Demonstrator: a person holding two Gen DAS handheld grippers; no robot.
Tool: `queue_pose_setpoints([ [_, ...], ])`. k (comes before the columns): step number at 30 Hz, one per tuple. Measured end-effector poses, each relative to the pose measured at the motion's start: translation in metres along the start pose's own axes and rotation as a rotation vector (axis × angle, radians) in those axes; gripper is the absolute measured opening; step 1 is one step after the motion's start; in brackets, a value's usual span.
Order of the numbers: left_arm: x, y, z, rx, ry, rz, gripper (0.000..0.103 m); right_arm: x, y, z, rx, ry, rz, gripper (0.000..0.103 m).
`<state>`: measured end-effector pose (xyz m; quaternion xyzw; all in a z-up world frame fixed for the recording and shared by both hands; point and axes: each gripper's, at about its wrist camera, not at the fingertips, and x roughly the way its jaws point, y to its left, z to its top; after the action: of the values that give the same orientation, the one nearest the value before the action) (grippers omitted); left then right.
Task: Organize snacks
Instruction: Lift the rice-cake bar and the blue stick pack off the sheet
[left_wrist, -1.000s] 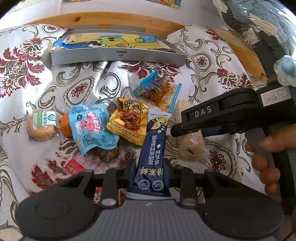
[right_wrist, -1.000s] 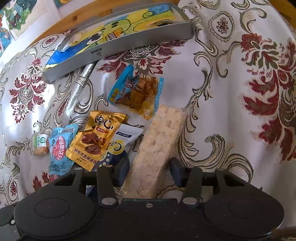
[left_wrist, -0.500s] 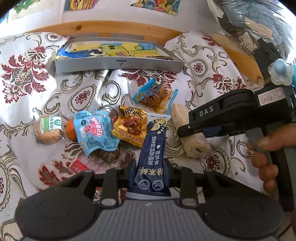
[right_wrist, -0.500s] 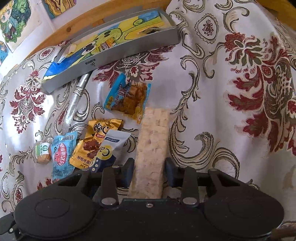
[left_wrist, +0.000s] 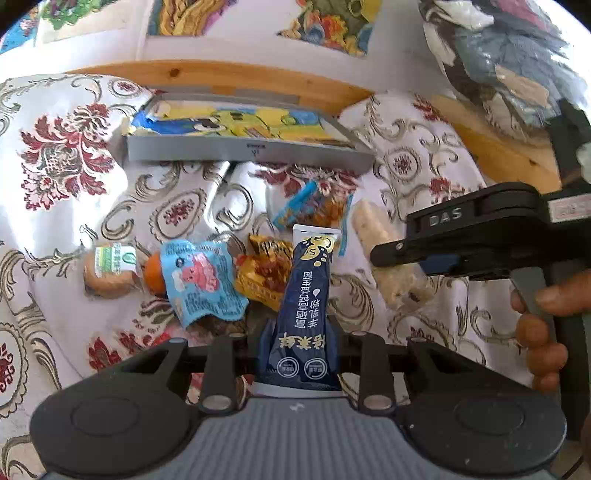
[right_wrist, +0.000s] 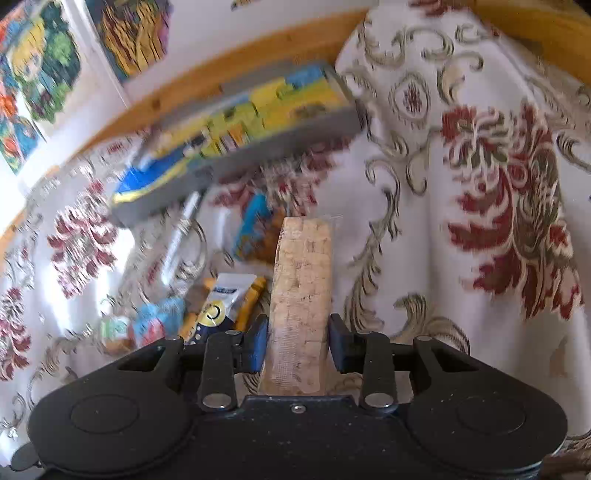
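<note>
Left wrist view: left tongs (left_wrist: 297, 339) clamped on a dark blue stick pouch (left_wrist: 304, 302), pouch poking forward over the snack pile
Pile on the floral cloth (left_wrist: 177, 206): round biscuit pack (left_wrist: 107, 269), light blue pouch (left_wrist: 201, 280), gold packet (left_wrist: 264, 273), blue-and-orange packet (left_wrist: 314, 206), all loose, not sorted yet
Right side of that view: right tongs (left_wrist: 391, 254) seen side-on, a hand (left_wrist: 543, 325) on the trigger, pale rice bar (left_wrist: 391, 266) pinched near its end
Right wrist view: right tongs (right_wrist: 297, 343) closed on the rice bar (right_wrist: 301, 295), bar sticking up and away; rest pretty blurry
Step in hand: looks like pick-up done on both sides, carry to the tray up next
Tray: grey tray (left_wrist: 243, 153) at the far edge of the cloth, well apart from the pile; only a yellow-and-blue cartoon pack or liner (left_wrist: 236, 123) visible inside, can't tell which
Tray from the right: grey tray (right_wrist: 258, 147) smeared, same yellow and blue showing
Next move: probably swing both forward over the rim, then drop the pouch and bar side by side without snagging the front wall
</note>
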<state>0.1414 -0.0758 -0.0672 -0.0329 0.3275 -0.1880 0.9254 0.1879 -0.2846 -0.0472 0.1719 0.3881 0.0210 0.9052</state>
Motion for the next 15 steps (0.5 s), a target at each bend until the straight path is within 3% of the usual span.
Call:
queue_pose_setpoints([
  [6, -0.005, 0.002, 0.003, -0.025, -0.049, 0.008, 0.032, -0.021, 0.016, 0.002, -0.091, -0.128, 0.041, 0.034],
  [15, -0.012, 0.005, 0.006, -0.057, -0.092, 0.027, 0.032, -0.022, 0.013, 0.006, -0.07, -0.139, 0.069, 0.034],
])
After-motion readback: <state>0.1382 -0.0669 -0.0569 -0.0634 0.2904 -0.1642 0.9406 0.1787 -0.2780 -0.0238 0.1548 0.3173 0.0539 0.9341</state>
